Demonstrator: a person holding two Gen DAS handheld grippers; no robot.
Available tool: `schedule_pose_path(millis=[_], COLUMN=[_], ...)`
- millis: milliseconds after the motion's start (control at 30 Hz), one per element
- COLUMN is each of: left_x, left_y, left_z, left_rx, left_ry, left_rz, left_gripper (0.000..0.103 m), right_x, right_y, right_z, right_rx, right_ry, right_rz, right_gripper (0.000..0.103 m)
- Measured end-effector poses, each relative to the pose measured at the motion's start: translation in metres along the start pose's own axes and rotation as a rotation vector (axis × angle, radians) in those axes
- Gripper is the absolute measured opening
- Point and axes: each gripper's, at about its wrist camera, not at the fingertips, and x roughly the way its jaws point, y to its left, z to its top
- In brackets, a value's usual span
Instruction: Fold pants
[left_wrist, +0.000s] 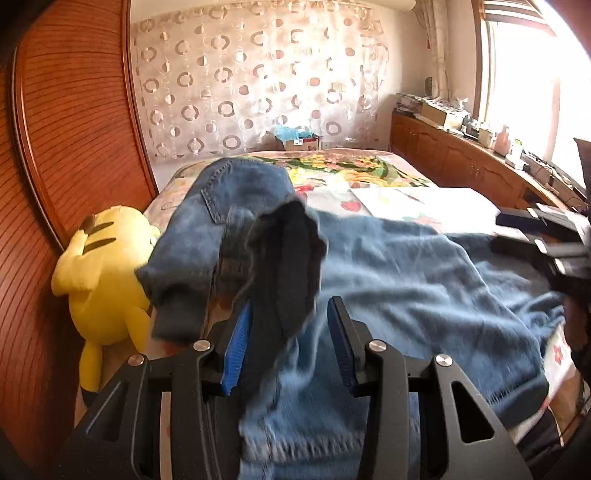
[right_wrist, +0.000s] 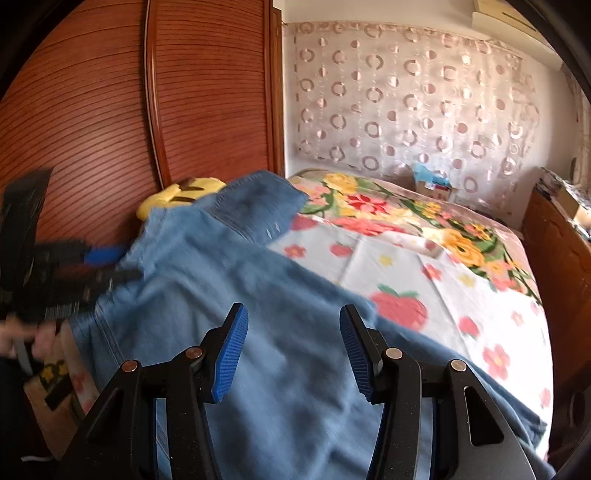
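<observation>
Blue jeans (left_wrist: 406, 280) lie spread over the bed, with a pocket end raised toward the far left. A dark inner flap of the jeans (left_wrist: 288, 251) stands up between the fingers of my left gripper (left_wrist: 290, 304). Those jaws are apart and do not pinch the flap. My right gripper (right_wrist: 292, 309) hovers open just over the pale denim (right_wrist: 221, 280), with nothing between its blue pads (right_wrist: 229, 350). Each gripper shows blurred in the other's view: the right gripper (left_wrist: 498, 232) at the right edge, the left gripper (right_wrist: 118, 264) at the left beside a hand.
A yellow plush toy (left_wrist: 103, 280) leans against the wooden wardrobe (left_wrist: 74, 129) at the bed's left side. The floral bedcover (right_wrist: 443, 280) stretches behind the jeans. A wooden cabinet (left_wrist: 461, 158) with clutter runs under the window, and a cardboard box (left_wrist: 301, 142) stands beyond the bed.
</observation>
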Motion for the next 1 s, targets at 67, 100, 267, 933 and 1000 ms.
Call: schedule_pose_path(millis=[67,100,267,933,1000], left_x=[0.005,0.007,0.015,-0.005,-0.010], left_y=[0.001,0.003,0.019,0.026,0.016], left_z=[0.007,0.011,0.023,0.019,0.018], left_rx=[0.000,0.003,0.004,-0.043,-0.030], left_ry=[0.001,0.001,0.004,-0.043,-0.054], left_rz=[0.015,0.026,0.100,0.047,0.020], left_gripper=[0.043,0.043,0.043,0.043,0.045], right_x=[-0.008,-0.011,-0.020,-0.072,-0.082], right_y=[-0.002,-0.004,-0.014,-0.037,-0.043], right_z=[-0.009,-0.013,-0.025,-0.063,-0.070], right_rx=[0.006,0.012,0.046,0.221,0.230], right_ry=[0.009,0.014,0.026,-0.042,-0.046], right_rz=[-0.015,-0.020,-0.035,-0.166,-0.198], right_gripper=[0.054,0.054,0.054,0.054,0.054])
